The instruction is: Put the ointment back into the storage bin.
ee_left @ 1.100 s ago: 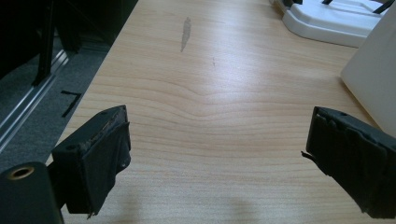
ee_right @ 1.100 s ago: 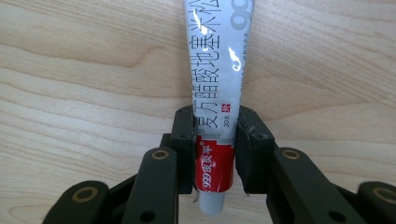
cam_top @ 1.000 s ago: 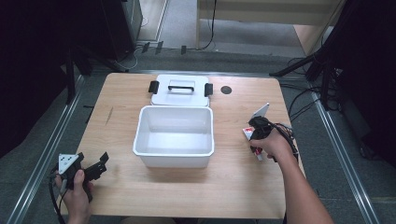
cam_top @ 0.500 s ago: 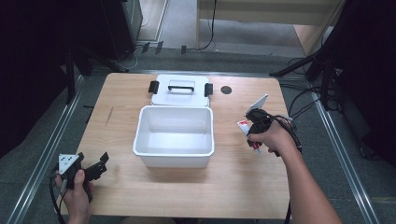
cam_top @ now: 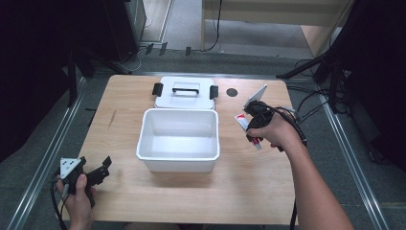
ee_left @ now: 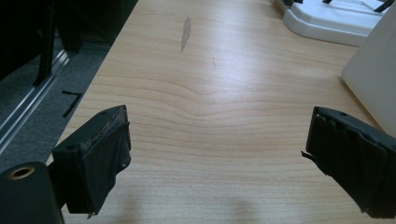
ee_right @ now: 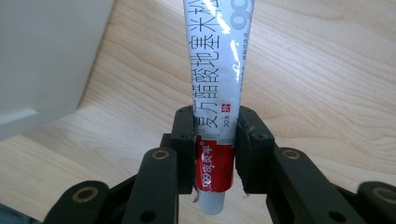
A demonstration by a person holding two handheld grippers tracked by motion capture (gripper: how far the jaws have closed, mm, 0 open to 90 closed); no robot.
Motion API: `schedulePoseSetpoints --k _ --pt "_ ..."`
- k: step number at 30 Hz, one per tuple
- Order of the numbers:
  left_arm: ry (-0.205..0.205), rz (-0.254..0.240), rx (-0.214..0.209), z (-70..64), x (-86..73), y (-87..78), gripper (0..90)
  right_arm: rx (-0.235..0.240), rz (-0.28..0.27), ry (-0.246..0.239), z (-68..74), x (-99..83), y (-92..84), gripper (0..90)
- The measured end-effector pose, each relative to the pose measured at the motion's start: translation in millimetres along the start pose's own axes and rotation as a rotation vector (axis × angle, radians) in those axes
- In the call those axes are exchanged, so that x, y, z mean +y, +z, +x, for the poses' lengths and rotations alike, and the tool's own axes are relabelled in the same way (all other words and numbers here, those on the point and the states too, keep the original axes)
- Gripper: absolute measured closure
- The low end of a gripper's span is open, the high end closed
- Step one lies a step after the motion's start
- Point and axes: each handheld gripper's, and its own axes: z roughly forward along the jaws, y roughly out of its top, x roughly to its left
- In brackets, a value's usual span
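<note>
My right gripper (ee_right: 214, 140) is shut on a white and red ointment tube (ee_right: 215, 70), pads clamped near its capped end, and the tube points away over the wood. From above, that right gripper (cam_top: 256, 125) hangs over the table right of the white bin (cam_top: 178, 139), with the tube (cam_top: 242, 122) sticking out of the hand. At the table's front left corner my left gripper (cam_top: 98, 170) rests open. Its two black pads (ee_left: 100, 154) stand wide apart with bare wood between them.
The bin's white lid (cam_top: 186, 93) with a black handle lies flat behind the bin. A dark round hole (cam_top: 232, 92) marks the tabletop (cam_top: 249, 191) beside the lid. Metal rails (cam_top: 43, 163) run along both table sides, and cables trail at the right.
The right hand has risen off the table with the tube and drifted slightly towards the bin. The left hand has stayed in place.
</note>
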Motion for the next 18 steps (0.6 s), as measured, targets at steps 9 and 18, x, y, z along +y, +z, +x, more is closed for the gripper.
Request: schedulePoseSetpoints --k 9,18 --pt "0.003 0.001 0.002 -0.6 0.0 0.2 7.1 -0.005 -0.014 -0.065 18.1 11.4 -18.9 72.2" --pt "0.004 0.004 0.004 -0.6 0.2 0.5 7.1 -0.005 -0.029 -0.112 37.6 23.7 -34.6 72.2"
